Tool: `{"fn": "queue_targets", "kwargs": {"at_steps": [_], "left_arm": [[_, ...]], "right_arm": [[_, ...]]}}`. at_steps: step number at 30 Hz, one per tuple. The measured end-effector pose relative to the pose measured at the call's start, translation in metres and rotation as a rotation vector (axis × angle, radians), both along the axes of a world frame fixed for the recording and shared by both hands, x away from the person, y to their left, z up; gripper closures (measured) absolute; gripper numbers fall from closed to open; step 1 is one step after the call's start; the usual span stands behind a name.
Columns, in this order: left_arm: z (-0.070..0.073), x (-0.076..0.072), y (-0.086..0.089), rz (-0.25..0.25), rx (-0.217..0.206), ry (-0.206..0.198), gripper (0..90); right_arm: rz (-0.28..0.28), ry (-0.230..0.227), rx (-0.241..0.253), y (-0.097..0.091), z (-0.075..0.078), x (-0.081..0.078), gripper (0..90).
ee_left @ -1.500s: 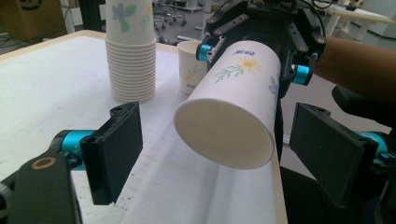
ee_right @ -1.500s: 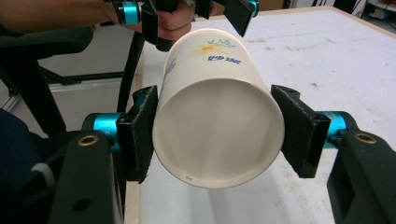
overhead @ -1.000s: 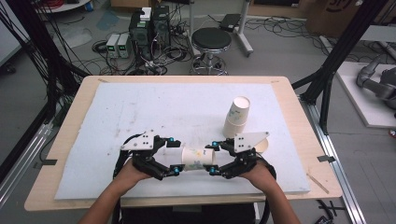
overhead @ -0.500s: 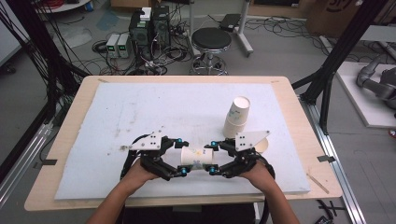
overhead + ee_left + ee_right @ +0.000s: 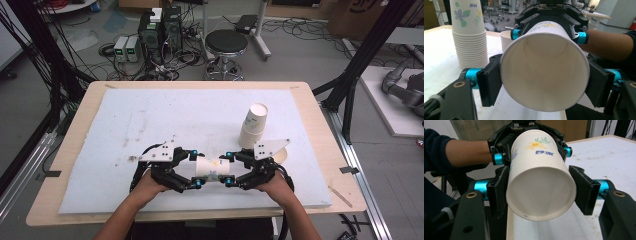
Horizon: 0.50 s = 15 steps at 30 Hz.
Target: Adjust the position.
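Now the left gripper point(image 5: 194, 170) has just been closing its jaws, and the pads press on the rim end of a paper cup point(image 5: 211, 170) lying level between both tools. From the other side, the right gripper point(image 5: 228, 169) pinches the cup's bottom end, left pad on the wall, right pad a shade off. Cup and grippers hang just above the white mat point(image 5: 150, 115) near the table's front edge. Just behind the right gripper stands a stack of cups point(image 5: 253, 126), with one loose cup point(image 5: 505, 41) beside it.

Both hands hold their tools level and tip to tip, the left tool point(image 5: 195, 170) having just closed, the right tool point(image 5: 227, 169) clamped.
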<state>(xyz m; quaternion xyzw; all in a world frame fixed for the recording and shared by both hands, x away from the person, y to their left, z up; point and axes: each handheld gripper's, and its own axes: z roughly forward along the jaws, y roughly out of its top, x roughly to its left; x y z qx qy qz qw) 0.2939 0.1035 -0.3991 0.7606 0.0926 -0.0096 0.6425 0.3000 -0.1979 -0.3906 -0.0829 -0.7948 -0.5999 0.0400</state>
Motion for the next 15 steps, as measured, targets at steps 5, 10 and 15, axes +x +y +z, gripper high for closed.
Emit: {"fn": "queue_targets", "kwargs": {"at_steps": [5,10,15], "left_arm": [[0.006,-0.001,0.002,-0.003,0.028,0.002,27.9],[0.011,-0.001,0.005,0.002,0.065,0.004,28.0],[0.018,0.001,0.012,0.030,0.132,0.007,28.1]], "right_arm": [[0.002,0.010,0.003,0.002,0.001,0.001,36.5],[-0.012,0.024,-0.008,0.005,0.002,0.000,29.0],[-0.052,0.013,-0.026,0.005,0.007,-0.002,22.5]]}}
